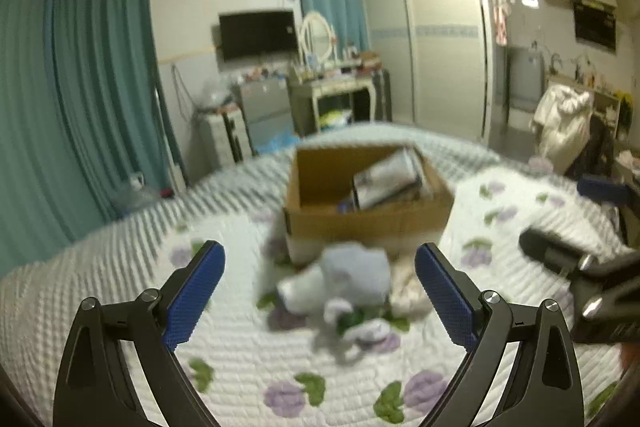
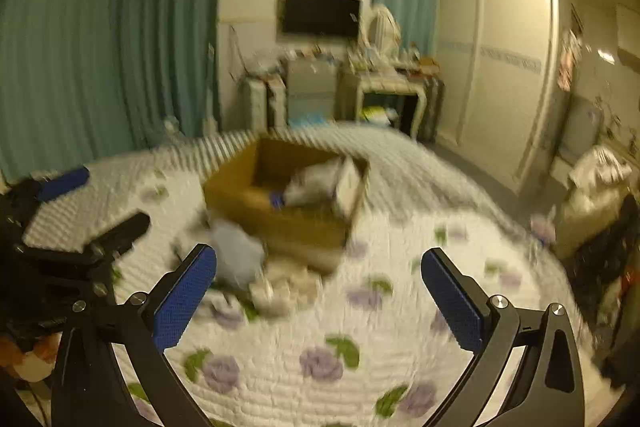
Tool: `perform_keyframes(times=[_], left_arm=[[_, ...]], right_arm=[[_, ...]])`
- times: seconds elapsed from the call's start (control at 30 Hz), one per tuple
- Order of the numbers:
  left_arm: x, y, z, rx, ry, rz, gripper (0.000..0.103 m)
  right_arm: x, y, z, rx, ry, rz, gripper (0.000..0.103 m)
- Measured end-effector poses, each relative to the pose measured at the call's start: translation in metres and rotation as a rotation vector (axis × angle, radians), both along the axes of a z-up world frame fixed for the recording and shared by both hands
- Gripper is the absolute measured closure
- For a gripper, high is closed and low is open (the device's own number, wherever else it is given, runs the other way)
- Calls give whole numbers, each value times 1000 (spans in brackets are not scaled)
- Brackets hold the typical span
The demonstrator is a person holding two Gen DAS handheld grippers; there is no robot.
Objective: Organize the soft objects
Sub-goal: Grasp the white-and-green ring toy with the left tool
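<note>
A pale blue soft cloth (image 1: 354, 277) lies crumpled on the flowered bedspread just in front of a cardboard box (image 1: 368, 223); a beige soft item (image 1: 408, 291) lies beside it. My left gripper (image 1: 320, 291) is open and empty, just short of the blue cloth. In the right wrist view the blue cloth (image 2: 238, 259) and beige item (image 2: 284, 289) sit left of centre, by the box (image 2: 288, 223). My right gripper (image 2: 320, 295) is open and empty above the bedspread. Both views are motion-blurred.
The box holds a grey-white package (image 1: 390, 181) and a small blue item. The right gripper shows at the right edge of the left wrist view (image 1: 592, 267). The left gripper shows at the left in the right wrist view (image 2: 80, 227). Curtains, dresser and wardrobe stand beyond the bed.
</note>
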State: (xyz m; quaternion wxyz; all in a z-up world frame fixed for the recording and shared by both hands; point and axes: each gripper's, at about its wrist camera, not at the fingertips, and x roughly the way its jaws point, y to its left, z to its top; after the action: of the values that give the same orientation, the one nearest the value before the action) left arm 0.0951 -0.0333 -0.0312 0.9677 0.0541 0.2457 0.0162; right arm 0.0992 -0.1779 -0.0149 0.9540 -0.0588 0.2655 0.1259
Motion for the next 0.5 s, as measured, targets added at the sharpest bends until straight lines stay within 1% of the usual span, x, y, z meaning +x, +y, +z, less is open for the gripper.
perform_keyframes(times=[0.03,0.1,0.13,0.17,0.2,0.27,0.37,0.4,0.43,0.47,0.5], left_arm=[[3,0,-11,-5,15,1,6],[10,-1,-36,-10,54,7,7],[15,-2,-52,-10,87,8,7],[18,-1,-62,-8,110,2,8],[22,-3,-74,-5,138,-3,9],[29,-5,-95,-21,191,-18,9],[36,-6,-109,-37,214,-29,10],[40,-5,-111,-45,216,-33,15],[44,-5,-113,-61,223,-39,18],[49,-5,-115,-75,232,-44,25],[54,-5,-117,-84,242,-47,34]], right_arm=[[3,3,-20,-2,23,-16,0],[13,5,-51,1,72,-24,0],[18,6,-63,-2,101,-24,0],[24,5,-75,-1,125,-26,0],[29,4,-84,-1,141,-36,0],[42,0,-98,7,179,-59,0],[51,-10,-110,44,196,-80,0],[53,-13,-113,46,194,-88,0],[56,-14,-116,46,197,-98,0],[59,-15,-118,47,202,-103,0],[62,-17,-120,50,205,-110,0]])
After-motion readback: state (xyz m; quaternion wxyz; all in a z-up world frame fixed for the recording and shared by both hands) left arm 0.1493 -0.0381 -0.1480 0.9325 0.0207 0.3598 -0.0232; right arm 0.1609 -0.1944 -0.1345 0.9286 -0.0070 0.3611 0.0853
